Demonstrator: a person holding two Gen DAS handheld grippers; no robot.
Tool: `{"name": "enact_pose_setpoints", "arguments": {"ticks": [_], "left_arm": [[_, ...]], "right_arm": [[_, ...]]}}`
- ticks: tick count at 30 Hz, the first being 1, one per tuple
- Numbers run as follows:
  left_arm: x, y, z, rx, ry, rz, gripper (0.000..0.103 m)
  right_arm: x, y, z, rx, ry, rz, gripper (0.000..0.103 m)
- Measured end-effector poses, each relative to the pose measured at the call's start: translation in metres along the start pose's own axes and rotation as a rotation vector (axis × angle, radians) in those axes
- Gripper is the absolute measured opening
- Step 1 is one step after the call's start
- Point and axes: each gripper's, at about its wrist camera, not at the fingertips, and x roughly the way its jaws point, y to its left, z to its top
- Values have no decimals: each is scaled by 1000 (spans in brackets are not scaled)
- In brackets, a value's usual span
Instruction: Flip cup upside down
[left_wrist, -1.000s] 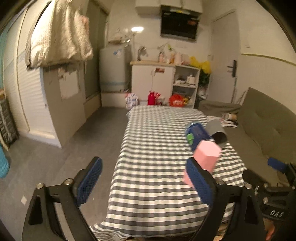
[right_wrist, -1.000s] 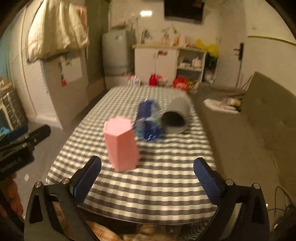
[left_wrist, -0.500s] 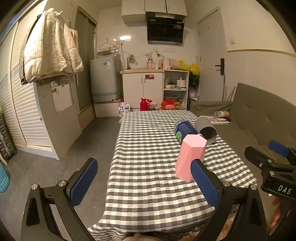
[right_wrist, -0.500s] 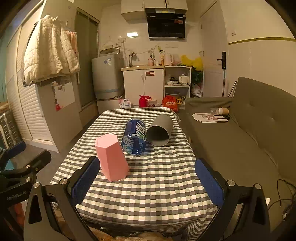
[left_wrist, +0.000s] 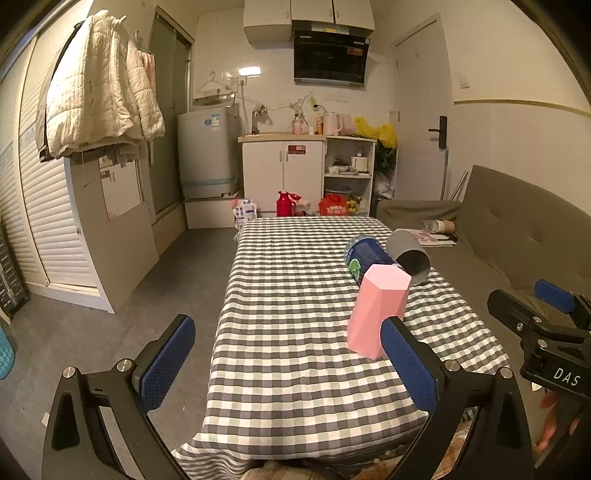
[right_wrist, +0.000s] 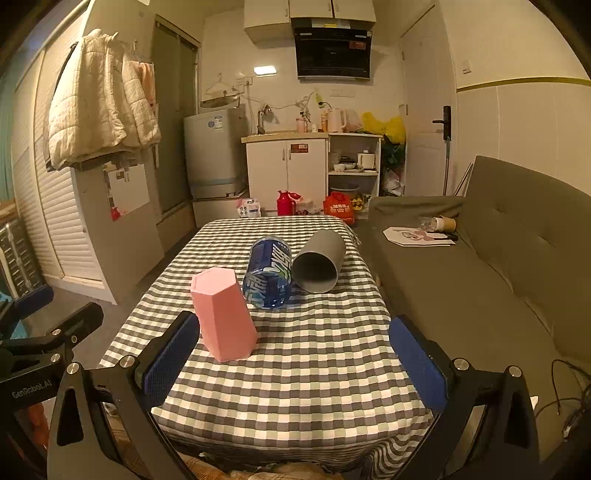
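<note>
A pink hexagonal cup (left_wrist: 376, 308) (right_wrist: 221, 314) stands on the checked table (left_wrist: 295, 314) (right_wrist: 314, 369) with its closed end up. Behind it a blue printed cup (left_wrist: 364, 256) (right_wrist: 269, 273) and a grey cup (left_wrist: 408, 249) (right_wrist: 319, 260) lie on their sides, mouths toward me. My left gripper (left_wrist: 284, 363) is open and empty over the table's near edge, its right finger just in front of the pink cup. My right gripper (right_wrist: 295, 363) is open and empty, the pink cup beside its left finger.
A grey sofa (right_wrist: 480, 277) runs along the table's right side with papers on it. Open floor (left_wrist: 110, 295) lies left of the table. A cabinet (left_wrist: 284, 173) and a washing machine (left_wrist: 207, 151) stand at the far wall. Each gripper shows at the edge of the other's view.
Both cameras have tilted up and steadied, so the blur is gone. The cups lie as before. Both grippers stay open and empty.
</note>
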Motion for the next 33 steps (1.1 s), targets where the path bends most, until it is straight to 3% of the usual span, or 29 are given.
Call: {"name": "enact_pose_setpoints", "arguments": {"ticks": [33], "left_arm": [[3, 2, 0, -32, 17, 27, 103]], "right_arm": [[5, -2, 0, -6, 24, -12, 103]]}}
